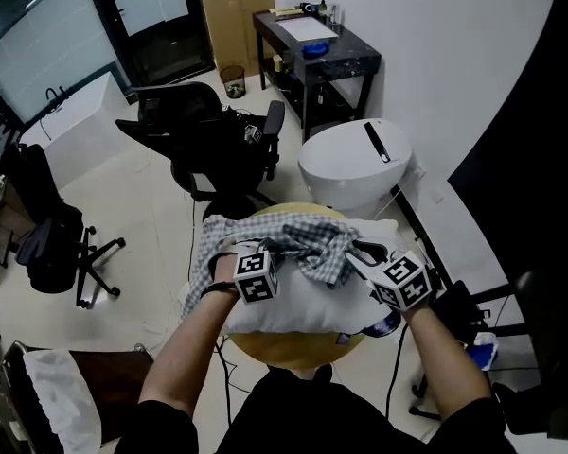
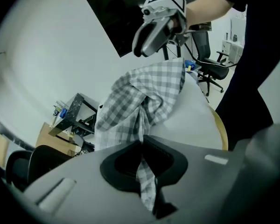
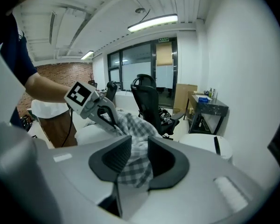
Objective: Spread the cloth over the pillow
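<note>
A white pillow (image 1: 303,301) lies on a round wooden table (image 1: 293,350). A grey checked cloth (image 1: 303,239) sits bunched along the pillow's far side, with a part hanging off at the left. My left gripper (image 1: 260,249) is at the cloth's left part and is shut on a fold of it (image 2: 141,125); in the left gripper view the fabric runs pinched between the jaws (image 2: 142,148). My right gripper (image 1: 363,253) is at the cloth's right end. Its jaws (image 3: 139,150) stand apart with loose cloth (image 3: 135,129) lying in the gap.
A black office chair (image 1: 208,130) and a white round unit (image 1: 350,164) stand beyond the table. A black desk (image 1: 317,55) is at the far wall. Another dark chair (image 1: 47,235) stands at the left. A blue-and-white object (image 1: 383,324) peeks out under the pillow's right end.
</note>
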Motion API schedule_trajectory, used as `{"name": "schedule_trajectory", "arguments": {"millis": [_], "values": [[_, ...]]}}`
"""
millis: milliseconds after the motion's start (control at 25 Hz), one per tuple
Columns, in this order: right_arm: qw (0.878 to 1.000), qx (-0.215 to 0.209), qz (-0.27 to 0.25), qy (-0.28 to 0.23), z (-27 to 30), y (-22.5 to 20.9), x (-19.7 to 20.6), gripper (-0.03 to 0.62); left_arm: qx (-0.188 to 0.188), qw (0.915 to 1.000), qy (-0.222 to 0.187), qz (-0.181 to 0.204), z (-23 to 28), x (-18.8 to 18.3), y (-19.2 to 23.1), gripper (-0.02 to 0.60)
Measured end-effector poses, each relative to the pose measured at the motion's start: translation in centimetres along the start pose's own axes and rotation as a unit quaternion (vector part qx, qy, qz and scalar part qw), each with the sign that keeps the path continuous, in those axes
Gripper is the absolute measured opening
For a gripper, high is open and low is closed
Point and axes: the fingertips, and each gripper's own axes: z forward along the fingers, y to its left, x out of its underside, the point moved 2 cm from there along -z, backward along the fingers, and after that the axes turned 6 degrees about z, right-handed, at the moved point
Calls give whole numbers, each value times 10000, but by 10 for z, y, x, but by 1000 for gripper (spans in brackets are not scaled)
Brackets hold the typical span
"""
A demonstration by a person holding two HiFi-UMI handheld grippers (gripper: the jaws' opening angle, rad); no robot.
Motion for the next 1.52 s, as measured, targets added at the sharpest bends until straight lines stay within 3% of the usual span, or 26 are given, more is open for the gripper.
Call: {"name": "schedule_trajectory", "arguments": {"millis": [240, 480, 760, 840, 960, 1240, 1520], "values": [[9989, -140, -18, 440, 4, 43, 50, 163, -150, 9990, -282, -317, -25, -9, 4, 2], [9997, 148, 25, 194, -3, 71, 65, 215, -316, 9964, -385, -680, -37, -7, 10, 2], [9922, 541, -874, 701, 26, 81, 95, 232, -455, 9948, -383, -830, -48, -8, 11, 2], [9910, 697, -940, 643, 28, 77, 97, 193, -483, 9946, -376, -837, -51, -9, 10, 2], [9914, 970, -831, 269, 14, 67, 84, 15, -534, 9947, -380, -793, -59, -11, 7, 2], [9881, 1396, -597, -230, -42, 24, 51, 11, -534, 9935, -707, -719, -98, -19, -11, 2], [9803, 1868, -569, -290, -90, -38, 38, 11, -659, 9924, -914, -490, -135, -36, -40, 0]]}}
